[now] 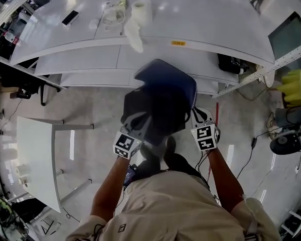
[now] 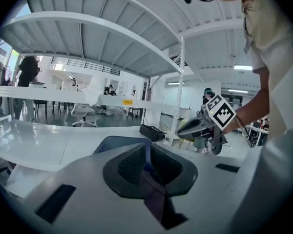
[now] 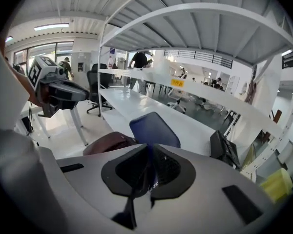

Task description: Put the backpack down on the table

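Note:
A dark blue and black backpack (image 1: 163,102) hangs in the air over the floor, just in front of the long white table (image 1: 200,19). My left gripper (image 1: 139,127) is shut on fabric at its left side, and my right gripper (image 1: 193,117) is shut on its right side. In the left gripper view the left gripper (image 2: 147,162) pinches a dark blue strap, with the backpack (image 2: 112,143) beyond it and the right gripper's body (image 2: 200,126) to the right. In the right gripper view the right gripper (image 3: 149,172) clamps a strap below the backpack's blue panel (image 3: 154,129).
On the table lie a paper towel roll (image 1: 142,10), a clear plastic item (image 1: 112,14) and a phone (image 1: 70,17). A black object (image 1: 231,64) sits on the lower tier at right. A small white table (image 1: 35,154) stands at my left; a monitor (image 1: 288,34) at far right.

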`<state>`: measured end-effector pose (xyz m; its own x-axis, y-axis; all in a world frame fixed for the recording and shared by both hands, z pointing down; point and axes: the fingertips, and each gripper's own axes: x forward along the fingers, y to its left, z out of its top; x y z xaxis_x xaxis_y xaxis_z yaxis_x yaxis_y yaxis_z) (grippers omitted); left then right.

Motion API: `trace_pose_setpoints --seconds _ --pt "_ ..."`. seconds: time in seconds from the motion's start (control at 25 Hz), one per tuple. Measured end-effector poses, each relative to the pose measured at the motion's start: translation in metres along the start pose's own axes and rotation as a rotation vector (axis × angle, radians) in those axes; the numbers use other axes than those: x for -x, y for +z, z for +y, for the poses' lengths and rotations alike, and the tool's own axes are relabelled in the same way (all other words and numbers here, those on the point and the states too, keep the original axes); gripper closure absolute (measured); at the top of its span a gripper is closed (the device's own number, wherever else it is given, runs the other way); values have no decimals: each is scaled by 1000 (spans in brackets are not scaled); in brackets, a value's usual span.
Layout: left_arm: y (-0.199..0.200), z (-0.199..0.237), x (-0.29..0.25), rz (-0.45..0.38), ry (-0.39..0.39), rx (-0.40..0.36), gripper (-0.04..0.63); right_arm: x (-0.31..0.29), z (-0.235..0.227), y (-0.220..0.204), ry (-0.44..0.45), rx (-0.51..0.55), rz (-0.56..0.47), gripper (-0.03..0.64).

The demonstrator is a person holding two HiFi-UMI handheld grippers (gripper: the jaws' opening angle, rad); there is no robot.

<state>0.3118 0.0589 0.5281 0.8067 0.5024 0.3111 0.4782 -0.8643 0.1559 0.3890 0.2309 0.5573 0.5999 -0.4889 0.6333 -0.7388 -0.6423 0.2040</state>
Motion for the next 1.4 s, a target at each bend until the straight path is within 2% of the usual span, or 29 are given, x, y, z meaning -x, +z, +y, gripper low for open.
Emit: trace_pose_setpoints --seconds 0.24,0.52,0.56,0.6,0.64,0.76,1.08,1.24,1.28,1.32,1.4 --pt "-30 -18 -65 28 -6 35 580 -47 -6 -77 61 -60 116 591" --pt "-68 -26 -116 88 -27 70 580 -93 4 -151 117 -142 220 586" --pt "-75 -25 -122 98 -27 73 580 -98 5 -160 120 -159 233 566" --pt "-82 -24 -128 109 -28 74 580 -104 7 -169 123 -179 248 488" --pt "-88 -23 -134 118 -28 74 580 -109 8 -178 125 -199 263 465" --pt "-102 -25 -148 138 -36 69 580 -121 12 -202 134 -246 296 465" --pt "-118 -25 -170 165 -58 55 580 -144 15 -217 165 -365 267 465" --pt "-130 -32 -177 197 -71 64 577 -144 28 -218 235 -439 249 448" --pt "-133 -35 -179 207 -76 67 550 -144 33 -219 253 -451 252 437" --pt "-137 -38 -180 219 -81 68 494 -143 36 -221 259 -459 256 433" --pt "-145 -47 -183 244 -96 64 453 -144 38 -225 249 -475 268 433"
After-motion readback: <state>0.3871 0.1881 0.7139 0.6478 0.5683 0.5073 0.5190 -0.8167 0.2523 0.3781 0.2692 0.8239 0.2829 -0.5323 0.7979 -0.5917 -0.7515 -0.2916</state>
